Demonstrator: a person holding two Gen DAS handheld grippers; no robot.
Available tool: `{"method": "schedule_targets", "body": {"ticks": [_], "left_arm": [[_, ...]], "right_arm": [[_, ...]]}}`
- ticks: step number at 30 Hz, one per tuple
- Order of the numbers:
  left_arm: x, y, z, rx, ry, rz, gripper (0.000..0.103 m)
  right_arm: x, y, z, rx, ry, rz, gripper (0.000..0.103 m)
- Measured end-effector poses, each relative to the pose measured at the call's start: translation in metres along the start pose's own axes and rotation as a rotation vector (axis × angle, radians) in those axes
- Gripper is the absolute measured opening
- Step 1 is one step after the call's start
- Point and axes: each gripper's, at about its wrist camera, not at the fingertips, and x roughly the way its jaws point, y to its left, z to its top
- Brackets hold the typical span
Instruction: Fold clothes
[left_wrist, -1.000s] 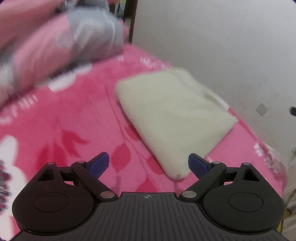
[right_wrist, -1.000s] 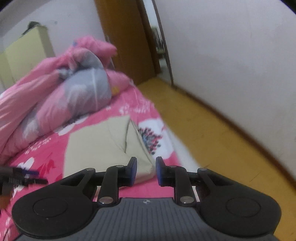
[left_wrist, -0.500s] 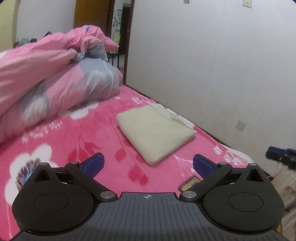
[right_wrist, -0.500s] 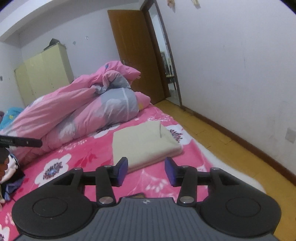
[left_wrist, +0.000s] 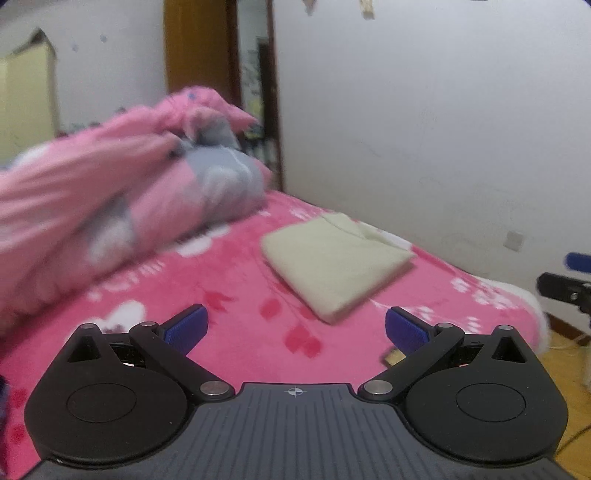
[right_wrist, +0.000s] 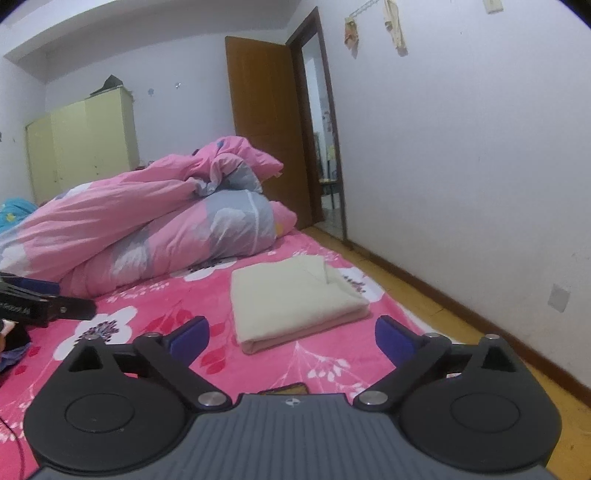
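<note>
Far left of the right wrist view: pale yellow-green wardrobe (right_wrist: 83, 147), flat-fronted and boxy, against the back wall. In front of it, a puffy quilt (right_wrist: 155, 229) heaped in soft rolls, smooth pink cloth with grey panels and white flower prints. Lower left edge, poking in: black arm and blue tip of the left tongs (right_wrist: 48, 304), seen only in part here. Underneath everything, a plush pink bed cover (right_wrist: 177, 317), fleecy, printed with white blossoms and red leaves.

Centre: folded cream garment (right_wrist: 295, 299), a neat flat rectangle of soft, matte knit, several layers thick at the near fold, one small flap turned up at the far right corner. Lying on the bed cover just short of the quilt, near the bed's right edge, apart from both tongs. In the left wrist view the same garment (left_wrist: 338, 266) blurred, angled like a diamond.

Left tongs (left_wrist: 295, 328): released, blue ribbed pads spread wide, nothing between them. Right tongs (right_wrist: 291, 334): jaws just opened wide, released, nothing gripped, garment beyond the tips.

Right: brown wooden door (right_wrist: 266, 125) ajar, then plain white wall (right_wrist: 461, 147), and yellowish wood-look floor (right_wrist: 424, 299) alongside the bed.
</note>
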Motion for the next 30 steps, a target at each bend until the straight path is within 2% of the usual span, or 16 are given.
{"method": "schedule_targets", "body": {"ticks": [3,6,11,16,22,30], "left_arm": [[-0.001,-0.006,0.0,0.029,-0.037,0.088,0.103],[0.001,-0.012,0.002,0.065,-0.05,0.122,0.103],[-0.001,-0.013,0.0,0.016,-0.089,0.107,0.103],[0.002,-0.017,0.0,0.007,-0.087,0.127,0.103],[0.003,-0.015,-0.005,-0.03,-0.094,0.11,0.103],[0.0,-0.02,-0.01,-0.006,-0.1,0.147,0.103]], "right_arm": [[0.003,0.004,0.002,-0.017,-0.002,-0.027,0.101],[0.007,0.009,0.003,-0.033,0.004,-0.045,0.102],[0.012,0.016,0.003,-0.053,0.006,-0.076,0.102],[0.015,0.019,0.004,-0.058,0.014,-0.085,0.102],[0.017,0.025,0.003,-0.081,0.021,-0.089,0.103],[0.019,0.031,0.003,-0.098,0.033,-0.091,0.103]]}}
